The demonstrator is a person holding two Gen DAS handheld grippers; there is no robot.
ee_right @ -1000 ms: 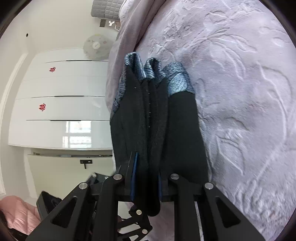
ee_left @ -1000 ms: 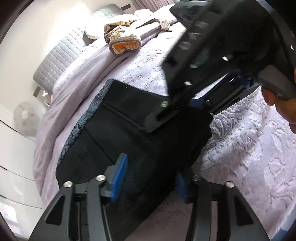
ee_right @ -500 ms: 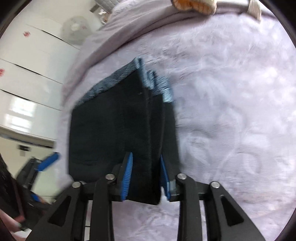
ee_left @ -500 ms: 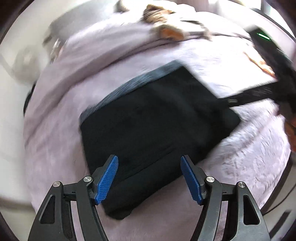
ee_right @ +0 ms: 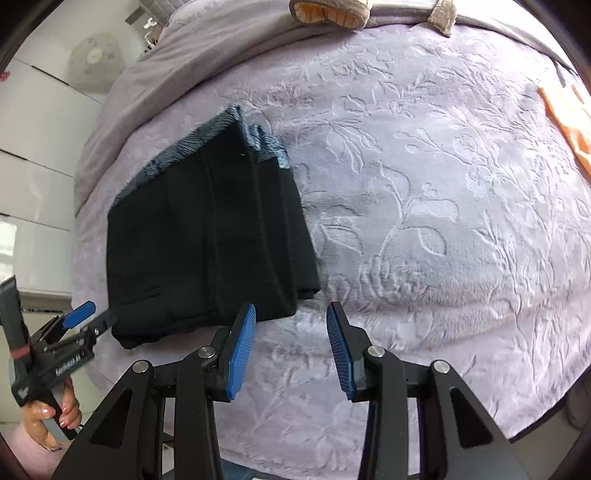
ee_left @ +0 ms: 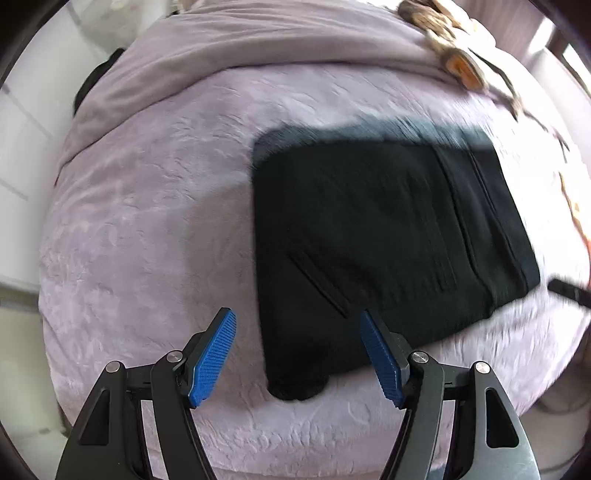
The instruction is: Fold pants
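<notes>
The black pants point(ee_left: 388, 236) lie folded into a compact rectangle on the lilac bedspread point(ee_left: 155, 221); their blue-grey waistband faces the headboard. They also show in the right wrist view point(ee_right: 207, 240). My left gripper point(ee_left: 297, 356) is open and empty, hovering over the near corner of the pants. My right gripper point(ee_right: 290, 349) is open and empty, just off the pants' near right corner. The left gripper also shows at the left edge of the right wrist view point(ee_right: 79, 321).
The embossed lilac bedspread point(ee_right: 424, 203) covers the bed. A plush toy point(ee_right: 328, 13) lies near the headboard. An orange item point(ee_right: 569, 118) lies at the right. White wardrobe doors point(ee_right: 33, 155) and a fan point(ee_right: 94, 55) stand to the left.
My right gripper let go of the pants, opened and drew back. My left gripper pulled back from the pants and stays open. The pants now lie flat on the bed.
</notes>
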